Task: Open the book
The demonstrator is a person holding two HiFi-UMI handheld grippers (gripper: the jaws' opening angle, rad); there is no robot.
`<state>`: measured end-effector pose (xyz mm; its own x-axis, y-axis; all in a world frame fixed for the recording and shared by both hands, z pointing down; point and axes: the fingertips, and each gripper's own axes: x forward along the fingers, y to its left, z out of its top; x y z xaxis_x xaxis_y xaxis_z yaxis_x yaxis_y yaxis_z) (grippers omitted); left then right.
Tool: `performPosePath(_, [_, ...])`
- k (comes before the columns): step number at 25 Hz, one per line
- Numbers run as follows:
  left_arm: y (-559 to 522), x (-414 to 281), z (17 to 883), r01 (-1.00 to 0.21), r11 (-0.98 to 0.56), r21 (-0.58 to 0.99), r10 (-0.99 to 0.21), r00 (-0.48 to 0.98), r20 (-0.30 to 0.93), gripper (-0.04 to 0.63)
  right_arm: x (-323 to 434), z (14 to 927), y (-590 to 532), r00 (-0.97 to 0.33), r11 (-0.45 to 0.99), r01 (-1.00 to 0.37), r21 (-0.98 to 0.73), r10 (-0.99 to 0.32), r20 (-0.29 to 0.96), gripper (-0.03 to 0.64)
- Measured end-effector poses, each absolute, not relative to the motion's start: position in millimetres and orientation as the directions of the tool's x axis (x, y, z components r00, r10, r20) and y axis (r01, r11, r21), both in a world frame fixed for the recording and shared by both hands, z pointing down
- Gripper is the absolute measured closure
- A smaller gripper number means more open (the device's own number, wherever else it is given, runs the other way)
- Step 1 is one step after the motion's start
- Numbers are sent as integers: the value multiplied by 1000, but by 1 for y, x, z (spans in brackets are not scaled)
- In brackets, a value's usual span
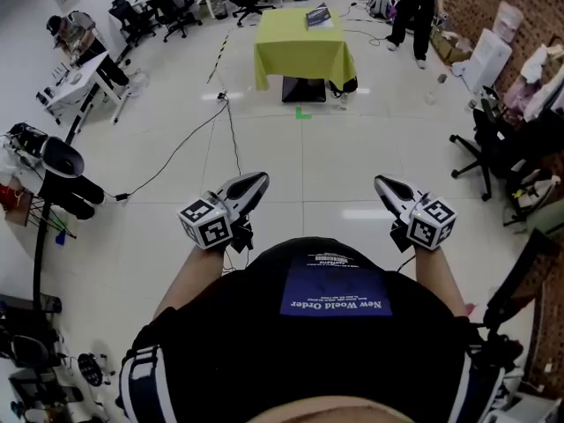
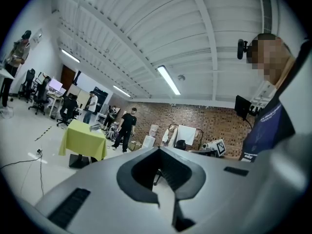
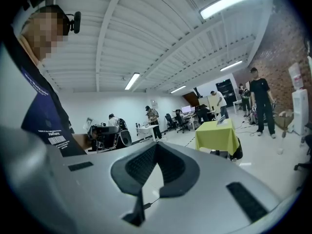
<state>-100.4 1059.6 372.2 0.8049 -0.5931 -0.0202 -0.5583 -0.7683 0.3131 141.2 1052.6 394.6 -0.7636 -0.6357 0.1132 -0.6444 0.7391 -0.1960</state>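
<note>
In the head view we hold the left tool (image 1: pixel 256 183) and the right tool (image 1: pixel 385 186) at waist height, both pinched together on nothing. The book (image 1: pixel 319 16) lies on the yellow-draped bench (image 1: pixel 304 55), well apart from us across the open floor. No part of the opening has begun, and the walk over is the first hazard: a black cable (image 1: pixel 176 161) snakes over the tiles ahead to the left and could catch a foot, and an office chair (image 1: pixel 480 152) stands off to the right. In the left gripper view the jaws meet with no gap, and the bench shows small and far off with a person in black (image 2: pixel 127 126) standing near it. We judge that jaws arriving closed like this would only shove the cover or push the book along the cloth instead of slipping under its edge. In the right gripper view the jaws likewise sit together and empty, and the bench is again distant. If neither tool steadies the book, lifting the cover could drag the whole volume, or the loose cloth, toward the bench edge.
</note>
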Motion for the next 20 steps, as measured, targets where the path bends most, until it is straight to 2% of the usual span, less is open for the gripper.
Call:
performPosePath(10, [1050,-40,381,-541,-771,336,-570,821,16,591,194,416,1039,-765,729,-642,-240,-632,126,629])
performPosePath(20, [967,-80,389,-486,-805,341,-522,853,-16,591,145,418,966,-740,712,-672,-202,-655,152,629])
